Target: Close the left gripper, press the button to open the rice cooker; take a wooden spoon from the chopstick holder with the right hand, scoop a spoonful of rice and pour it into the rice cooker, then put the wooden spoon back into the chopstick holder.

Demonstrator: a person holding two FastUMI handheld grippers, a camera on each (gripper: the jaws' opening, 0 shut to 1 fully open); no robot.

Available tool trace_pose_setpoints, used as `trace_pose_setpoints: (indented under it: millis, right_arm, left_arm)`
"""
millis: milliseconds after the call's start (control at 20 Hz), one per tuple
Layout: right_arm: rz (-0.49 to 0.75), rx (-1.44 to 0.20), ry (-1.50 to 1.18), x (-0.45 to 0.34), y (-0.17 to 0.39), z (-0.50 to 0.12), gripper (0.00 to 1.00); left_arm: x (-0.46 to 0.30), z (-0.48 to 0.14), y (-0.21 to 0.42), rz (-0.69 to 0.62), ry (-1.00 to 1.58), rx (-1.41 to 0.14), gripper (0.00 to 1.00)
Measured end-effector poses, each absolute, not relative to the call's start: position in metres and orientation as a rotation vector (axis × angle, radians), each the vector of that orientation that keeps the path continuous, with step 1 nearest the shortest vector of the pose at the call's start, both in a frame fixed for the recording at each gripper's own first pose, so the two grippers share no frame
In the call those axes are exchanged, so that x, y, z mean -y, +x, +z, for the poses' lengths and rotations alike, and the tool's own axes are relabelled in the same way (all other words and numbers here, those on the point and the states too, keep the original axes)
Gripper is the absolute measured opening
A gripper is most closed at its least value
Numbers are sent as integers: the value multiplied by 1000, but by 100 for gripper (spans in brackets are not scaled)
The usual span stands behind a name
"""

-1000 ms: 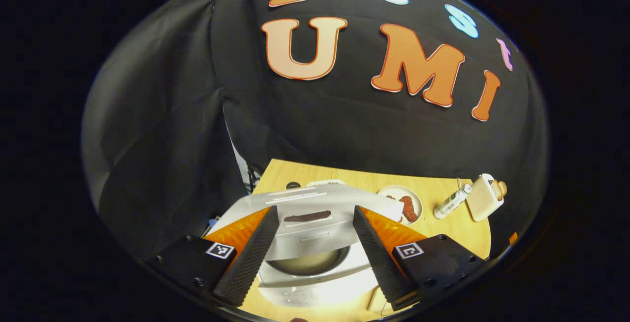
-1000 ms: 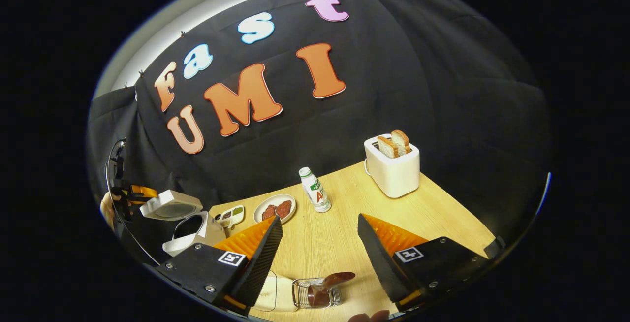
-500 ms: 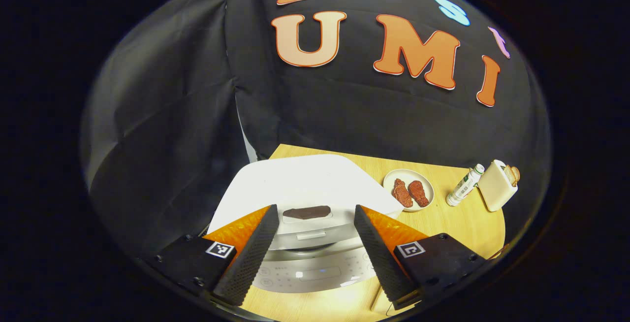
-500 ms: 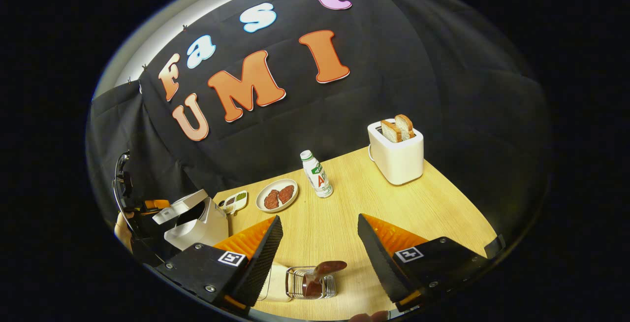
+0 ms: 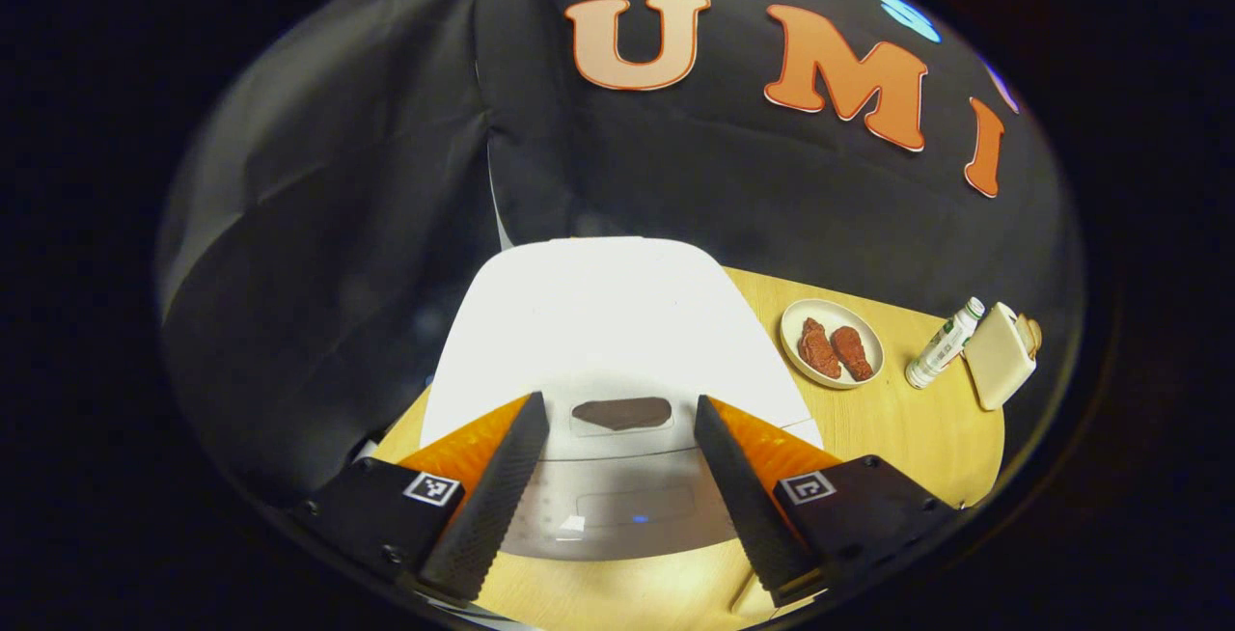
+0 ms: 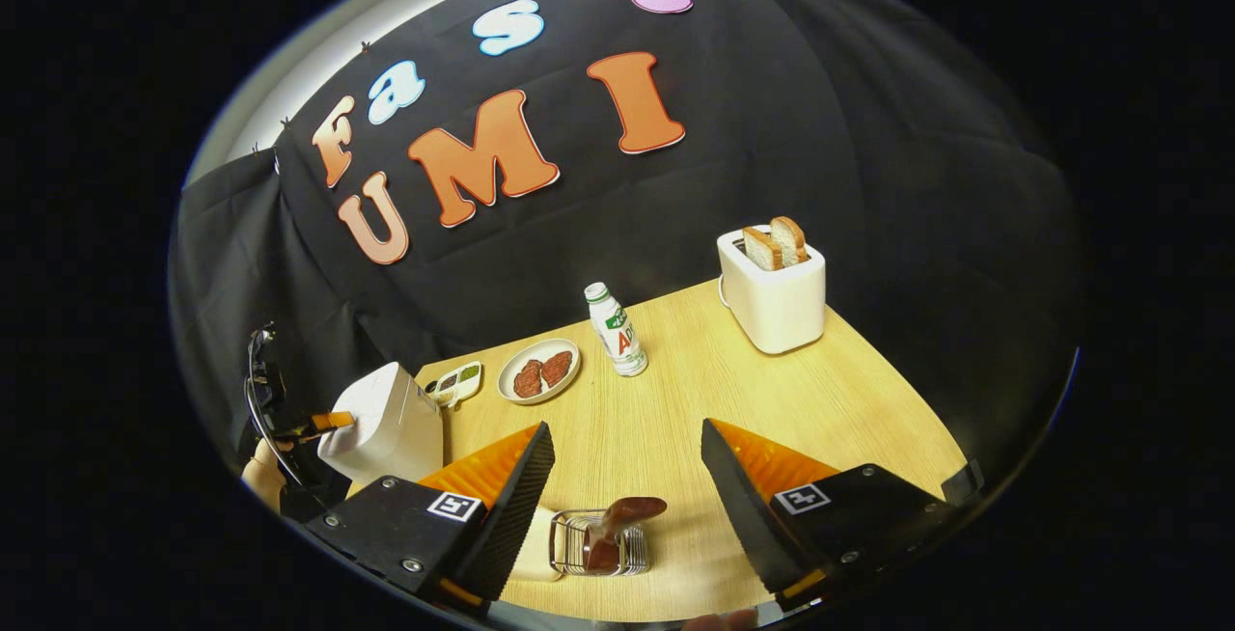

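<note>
Your left gripper hung with its fingers spread wide and nothing between them, and the white rice cooker sat dead ahead of the tips, its lid down, the dark patch on the lid framed right in the gap. That body looked rigid and smooth, probably heavy enough to stay put under a press, so I'd have told you to bring the fingers together and push square on the latch rather than glance off the slick shell; which mark is the actual button, I couldn't tell. Your right gripper was spread wide as well, holding nothing, with the wire chopstick holder low between its fingers and the wooden spoon standing in it, bowl up and tilted. That spoon read as light and stiff, so best pinched on the neck just under the bowl. The light rack could tip or skate. Beyond the right fingertips lay the pale wooden table, a plate of meat, a small bottle and a toaster with bread, black cloth all round.
</note>
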State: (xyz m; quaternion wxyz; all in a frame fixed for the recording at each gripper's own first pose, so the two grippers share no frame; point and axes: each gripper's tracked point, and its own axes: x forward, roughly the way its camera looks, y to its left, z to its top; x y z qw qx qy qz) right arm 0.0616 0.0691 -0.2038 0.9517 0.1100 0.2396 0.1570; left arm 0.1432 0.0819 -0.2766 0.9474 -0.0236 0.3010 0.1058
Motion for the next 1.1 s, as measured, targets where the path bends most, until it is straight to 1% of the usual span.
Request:
trace_pose_setpoints:
  millis: [300, 400, 500, 750, 950, 1100]
  right_arm:
    - [327, -479, 202, -73, 59, -201, 95]
    - [330, -465, 203, -75, 57, -194, 95]
    - [318, -432, 187, -71, 61, -180, 95]
    - [260, -325, 105, -55, 67, -137, 95]
    - [234, -235, 40, -50, 64, -98, 95]
    - [220, -166, 8, -50, 58, -67, 95]
  left_arm:
    - [-82, -268, 142, 218, 17, -611, 100]
    - [-74, -264, 139, 183, -4, -622, 100]
    - [-60, -250, 134, 153, -62, -599, 100]
    - [-43, -175, 129, 91, -80, -456, 100]
    - [-37, -88, 119, 60, -71, -278, 100]
    - [-28, -31, 96, 27, -76, -159, 99]
